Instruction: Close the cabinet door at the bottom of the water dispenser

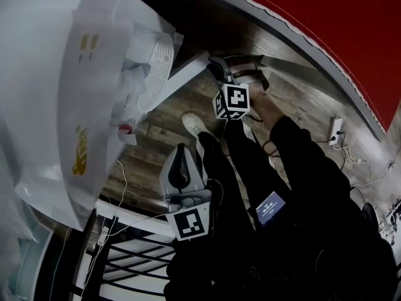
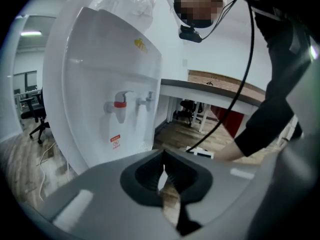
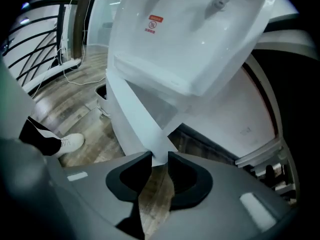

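The white water dispenser [image 1: 56, 105] fills the left of the head view, its red and grey taps [image 2: 120, 104] showing in the left gripper view. Its bottom cabinet door [image 1: 185, 71] stands swung open over the wooden floor. My right gripper [image 1: 219, 68] is at the door's free end. In the right gripper view the door's edge [image 3: 132, 114] runs down into the jaws, and the right gripper [image 3: 159, 160] is shut on its corner. My left gripper [image 1: 182, 149] hangs lower and nearer to me, away from the door. The left gripper [image 2: 163, 169] is shut and holds nothing.
A person's dark legs and white shoe [image 1: 193, 124] stand beside the door. A black railing [image 1: 125, 256] and loose cables run along the floor near the dispenser. A power strip [image 1: 336, 130] sits by the curved wall at right. A desk [image 2: 215, 89] stands behind.
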The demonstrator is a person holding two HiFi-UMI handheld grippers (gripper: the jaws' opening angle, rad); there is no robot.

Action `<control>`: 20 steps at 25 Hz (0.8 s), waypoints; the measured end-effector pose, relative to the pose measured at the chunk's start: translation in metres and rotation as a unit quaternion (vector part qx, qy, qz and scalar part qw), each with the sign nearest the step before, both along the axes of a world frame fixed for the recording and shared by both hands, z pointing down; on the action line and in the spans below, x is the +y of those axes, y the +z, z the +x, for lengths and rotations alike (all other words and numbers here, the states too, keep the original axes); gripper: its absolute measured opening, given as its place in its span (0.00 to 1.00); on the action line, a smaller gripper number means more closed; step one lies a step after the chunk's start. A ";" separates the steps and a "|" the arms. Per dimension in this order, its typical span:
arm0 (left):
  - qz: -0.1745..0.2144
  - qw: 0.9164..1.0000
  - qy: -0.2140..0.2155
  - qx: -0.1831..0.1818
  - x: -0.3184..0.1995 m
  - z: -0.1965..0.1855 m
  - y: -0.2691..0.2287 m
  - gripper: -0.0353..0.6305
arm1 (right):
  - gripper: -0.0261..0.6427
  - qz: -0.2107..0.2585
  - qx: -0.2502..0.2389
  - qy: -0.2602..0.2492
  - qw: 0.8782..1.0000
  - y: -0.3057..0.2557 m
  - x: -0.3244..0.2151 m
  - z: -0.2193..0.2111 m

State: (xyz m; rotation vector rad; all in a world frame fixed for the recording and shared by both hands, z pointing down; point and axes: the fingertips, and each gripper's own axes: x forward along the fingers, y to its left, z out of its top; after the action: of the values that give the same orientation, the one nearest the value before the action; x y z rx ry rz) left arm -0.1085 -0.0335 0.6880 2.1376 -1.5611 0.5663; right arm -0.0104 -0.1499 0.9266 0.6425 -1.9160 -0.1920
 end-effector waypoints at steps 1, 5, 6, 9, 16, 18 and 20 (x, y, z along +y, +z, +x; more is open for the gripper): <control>-0.001 1.000 -0.004 -0.001 -0.001 -0.001 0.000 0.06 | 0.19 0.007 0.003 -0.011 1.000 0.000 -0.014 -0.004; -0.005 1.000 -0.020 0.000 -0.004 -0.005 0.000 0.06 | 0.18 0.033 0.014 -0.044 0.998 -0.003 -0.064 -0.021; -0.006 1.000 -0.021 -0.001 -0.004 -0.006 0.001 0.06 | 0.18 0.037 0.015 -0.049 0.998 -0.004 -0.074 -0.026; -0.009 1.000 -0.028 -0.008 -0.006 -0.012 0.003 0.06 | 0.18 0.047 0.014 -0.055 0.997 -0.007 -0.100 -0.041; -0.005 0.999 -0.042 -0.011 -0.011 -0.015 -0.001 0.06 | 0.23 0.038 -0.006 -0.053 0.998 -0.008 -0.105 -0.048; 0.002 0.999 -0.039 -0.011 -0.015 -0.015 -0.004 0.06 | 0.24 0.037 -0.024 -0.040 0.998 -0.014 -0.104 -0.043; 0.012 0.999 -0.040 -0.014 -0.019 -0.015 -0.008 0.06 | 0.23 0.031 -0.040 -0.015 0.999 -0.022 -0.101 -0.034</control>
State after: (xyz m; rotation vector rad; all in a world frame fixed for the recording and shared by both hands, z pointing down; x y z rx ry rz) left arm -0.1238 -0.0527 0.6796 2.0815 -1.6688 0.5559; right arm -0.0448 -0.2509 0.9043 0.6733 -2.0039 -0.2489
